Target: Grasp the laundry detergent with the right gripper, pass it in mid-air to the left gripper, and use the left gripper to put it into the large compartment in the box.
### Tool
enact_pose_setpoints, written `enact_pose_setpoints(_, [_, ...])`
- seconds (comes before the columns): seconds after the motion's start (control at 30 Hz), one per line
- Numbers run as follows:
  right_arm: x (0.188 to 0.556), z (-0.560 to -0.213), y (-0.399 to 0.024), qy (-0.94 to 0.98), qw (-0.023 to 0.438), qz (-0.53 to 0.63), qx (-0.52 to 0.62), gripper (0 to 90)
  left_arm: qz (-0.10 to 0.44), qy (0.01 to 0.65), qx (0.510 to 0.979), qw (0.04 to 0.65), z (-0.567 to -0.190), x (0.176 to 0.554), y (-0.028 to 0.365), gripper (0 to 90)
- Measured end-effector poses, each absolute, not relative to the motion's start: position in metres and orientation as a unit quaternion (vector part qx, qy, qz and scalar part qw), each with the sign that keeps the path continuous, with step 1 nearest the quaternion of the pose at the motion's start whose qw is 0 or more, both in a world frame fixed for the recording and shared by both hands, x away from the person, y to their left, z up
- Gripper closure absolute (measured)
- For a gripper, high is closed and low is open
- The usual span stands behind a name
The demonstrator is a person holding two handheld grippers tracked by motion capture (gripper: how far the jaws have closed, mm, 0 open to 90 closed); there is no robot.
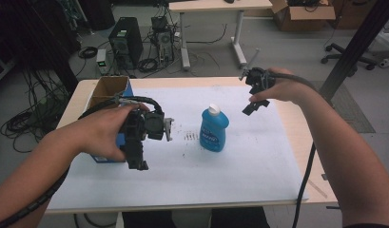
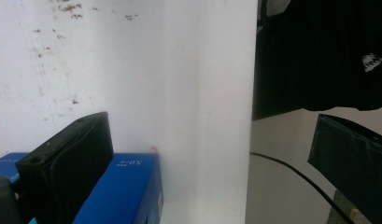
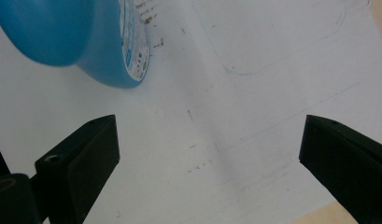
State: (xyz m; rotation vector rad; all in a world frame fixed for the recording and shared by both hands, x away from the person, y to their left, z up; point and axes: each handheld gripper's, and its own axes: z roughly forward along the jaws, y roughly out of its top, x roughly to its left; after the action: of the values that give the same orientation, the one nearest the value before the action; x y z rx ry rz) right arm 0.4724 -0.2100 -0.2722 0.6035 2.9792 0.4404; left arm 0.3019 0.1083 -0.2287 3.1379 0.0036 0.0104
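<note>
At mid-tabletop (image 1: 258, 175), on the white sheet, the blue bottle (image 1: 214, 128) is stood upright, long axis vertical, white cap on top; it lies to the left of and nearer the person than the right hand-held gripper (image 1: 249, 107), which is held above the tabletop with jaws spread and empty, and is judged about as close to it as the left hand-held gripper (image 1: 137, 164). The left one, jaws also spread and empty, is pointed down beside the blue box (image 1: 106, 159). In the right gripper view the bottle's base (image 3: 86, 42) is seen up-left beyond the jaws, not between them; upright stance and cap are given by the high view.
</note>
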Motion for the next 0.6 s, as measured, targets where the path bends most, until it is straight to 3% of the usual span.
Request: enact_pose_setpoints(0.6, [0.427,-0.328,-0.238,0.949,0.017,0.241,0.202,5.5,0.0,-0.001,1.0,-0.001,-0.235,0.306,0.106,0.2])
